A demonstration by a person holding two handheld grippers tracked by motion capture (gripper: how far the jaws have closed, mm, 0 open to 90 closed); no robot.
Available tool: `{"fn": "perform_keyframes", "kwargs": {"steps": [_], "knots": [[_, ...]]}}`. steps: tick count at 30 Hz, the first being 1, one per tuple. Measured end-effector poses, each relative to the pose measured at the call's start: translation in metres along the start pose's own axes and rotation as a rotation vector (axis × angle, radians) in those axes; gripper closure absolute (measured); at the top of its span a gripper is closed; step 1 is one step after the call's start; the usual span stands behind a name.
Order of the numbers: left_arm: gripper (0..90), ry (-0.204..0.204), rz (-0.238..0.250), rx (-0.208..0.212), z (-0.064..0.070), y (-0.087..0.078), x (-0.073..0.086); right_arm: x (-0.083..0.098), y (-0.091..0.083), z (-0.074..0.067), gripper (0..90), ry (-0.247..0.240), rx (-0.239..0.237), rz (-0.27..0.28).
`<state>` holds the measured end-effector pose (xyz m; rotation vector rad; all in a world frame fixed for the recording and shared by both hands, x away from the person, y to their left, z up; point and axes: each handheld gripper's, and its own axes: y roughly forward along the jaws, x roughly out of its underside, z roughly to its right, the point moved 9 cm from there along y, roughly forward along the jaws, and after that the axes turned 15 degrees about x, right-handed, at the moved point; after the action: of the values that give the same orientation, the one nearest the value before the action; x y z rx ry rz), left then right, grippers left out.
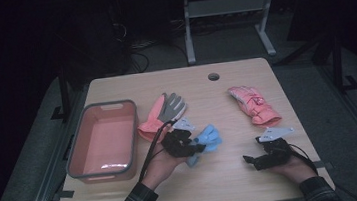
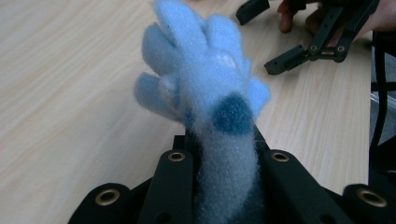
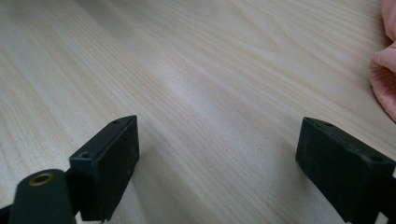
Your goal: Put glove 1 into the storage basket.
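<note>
On a pale wooden desk (image 1: 234,175) in a dark room, the left gripper (image 1: 199,147) clamps a fluffy blue glove (image 1: 209,138) while the right gripper (image 1: 251,161) rests with its jaws apart.

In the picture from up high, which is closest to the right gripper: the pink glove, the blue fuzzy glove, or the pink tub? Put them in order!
From the right gripper:
1. Pink glove, just beyond it.
2. Blue fuzzy glove, toward the left, clamped in the left gripper.
3. Pink tub, far left.

Your left gripper (image 1: 191,147) sits raised off the tabletop, its black jaws pinched on a fluffy light-blue glove (image 2: 205,88), palm turned up beneath it. Your right gripper (image 1: 258,160) rests low near the table's right front, jaws spread wide with nothing between them, plaid sleeve behind.
</note>
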<state>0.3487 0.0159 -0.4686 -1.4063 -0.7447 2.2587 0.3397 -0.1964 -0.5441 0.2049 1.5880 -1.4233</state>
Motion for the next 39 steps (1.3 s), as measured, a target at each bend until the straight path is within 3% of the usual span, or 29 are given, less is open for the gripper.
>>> {"fn": "perform_keyframes", "kwargs": {"steps": [9, 15, 24, 39], "knots": [[79.0, -0.038, 0.025, -0.039, -0.008, -0.032, -0.003, 0.0, 0.0, 0.0, 13.2, -0.003, 0.002, 0.003], [78.9, -0.027, 0.037, -0.061, -0.011, -0.055, -0.005, 0.0, 0.0, 0.001, 13.1, -0.007, 0.001, 0.006], [78.9, -0.054, 0.071, -0.105, -0.023, -0.092, -0.002, 0.0, 0.0, 0.001, 13.2, -0.008, 0.001, 0.007], [78.8, -0.125, 0.088, -0.232, -0.052, -0.148, 0.021, 0.0, 0.0, 0.001, 13.1, -0.007, 0.0, 0.007]]}}
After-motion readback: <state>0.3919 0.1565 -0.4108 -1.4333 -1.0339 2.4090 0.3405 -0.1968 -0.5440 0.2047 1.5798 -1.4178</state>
